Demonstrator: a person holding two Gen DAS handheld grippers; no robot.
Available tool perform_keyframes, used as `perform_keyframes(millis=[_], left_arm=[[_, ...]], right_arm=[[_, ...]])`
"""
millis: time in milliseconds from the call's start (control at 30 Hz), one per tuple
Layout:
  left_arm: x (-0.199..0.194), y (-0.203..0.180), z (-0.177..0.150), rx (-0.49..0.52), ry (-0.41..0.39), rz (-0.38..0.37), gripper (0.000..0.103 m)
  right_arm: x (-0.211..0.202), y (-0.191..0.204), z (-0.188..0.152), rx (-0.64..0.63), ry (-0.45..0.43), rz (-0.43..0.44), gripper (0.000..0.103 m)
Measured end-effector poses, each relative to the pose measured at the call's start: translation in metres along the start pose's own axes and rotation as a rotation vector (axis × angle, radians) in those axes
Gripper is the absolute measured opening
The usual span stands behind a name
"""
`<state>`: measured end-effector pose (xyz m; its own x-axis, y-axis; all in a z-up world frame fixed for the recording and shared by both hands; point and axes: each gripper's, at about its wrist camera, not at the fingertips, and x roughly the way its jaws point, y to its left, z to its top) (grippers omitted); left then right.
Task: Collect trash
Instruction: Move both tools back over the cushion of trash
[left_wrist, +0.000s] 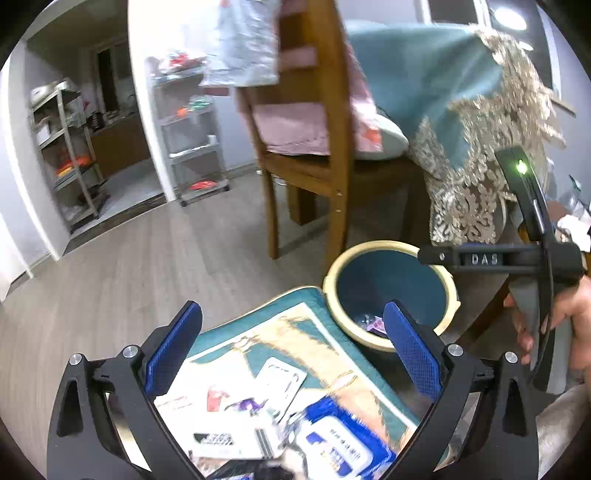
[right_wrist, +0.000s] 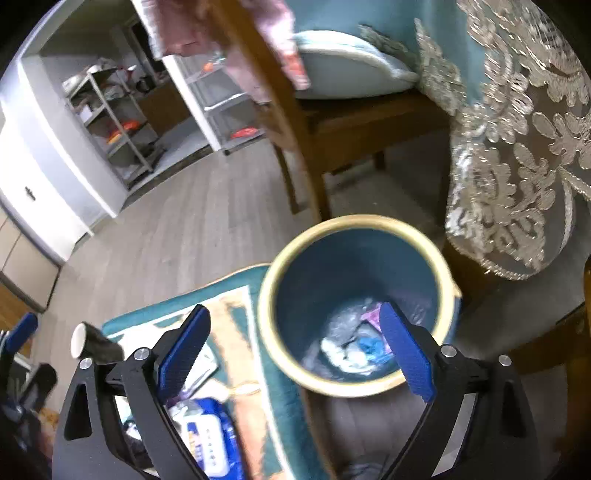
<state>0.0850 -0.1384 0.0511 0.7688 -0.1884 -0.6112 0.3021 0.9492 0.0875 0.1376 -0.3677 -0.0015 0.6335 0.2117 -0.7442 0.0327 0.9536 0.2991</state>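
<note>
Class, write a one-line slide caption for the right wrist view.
Open right gripper poised over a blue, cream-rimmed bin holding crumpled trash, beside a littered teal mat.

Bright indoor light — motion blur throughout, fisheye edges warped and dark.

ok so my count: one trash bin, blue inside with a cream rim, and a heap of wrappers in it, too jumbled for me to number. One teal mat. On it I see one blue wipes pack, plus one white card. Two metal shelf racks in the back and one wooden chair. I've got two grippers, left and right, both spread wide with nothing in them
</note>
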Motion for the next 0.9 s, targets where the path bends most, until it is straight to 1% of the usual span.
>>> perform_keyframes(millis=[133, 267, 433, 633, 700, 800, 900], left_arm=[[-0.03, 0.023, -0.016, -0.026, -0.01, 0.038, 0.097], [-0.056, 0.047, -0.041, -0.066, -0.004, 0.069, 0.097], [-0.074, 0.067, -0.075, -0.102, 0.022, 0.106, 0.097], [-0.08, 0.087, -0.112, -0.143, 0.062, 0.143, 0.097], [-0.079, 0.094, -0.12, -0.156, 0.07, 0.155, 0.097], [-0.076, 0.105, -0.135, -0.183, 0.087, 0.177, 0.097], [-0.068, 0.118, -0.158, -0.234, 0.124, 0.198, 0.097]], right_arm=[[-0.006, 0.027, -0.016, -0.04, 0.005, 0.019, 0.093], [-0.008, 0.054, -0.034, -0.097, 0.023, 0.022, 0.093], [-0.008, 0.079, -0.056, -0.134, 0.051, 0.02, 0.093], [0.001, 0.107, -0.083, -0.201, 0.084, 0.019, 0.093], [0.004, 0.117, -0.089, -0.233, 0.093, 0.021, 0.093], [0.007, 0.13, -0.098, -0.274, 0.101, 0.016, 0.093], [0.011, 0.141, -0.1, -0.291, 0.116, 0.019, 0.093]])
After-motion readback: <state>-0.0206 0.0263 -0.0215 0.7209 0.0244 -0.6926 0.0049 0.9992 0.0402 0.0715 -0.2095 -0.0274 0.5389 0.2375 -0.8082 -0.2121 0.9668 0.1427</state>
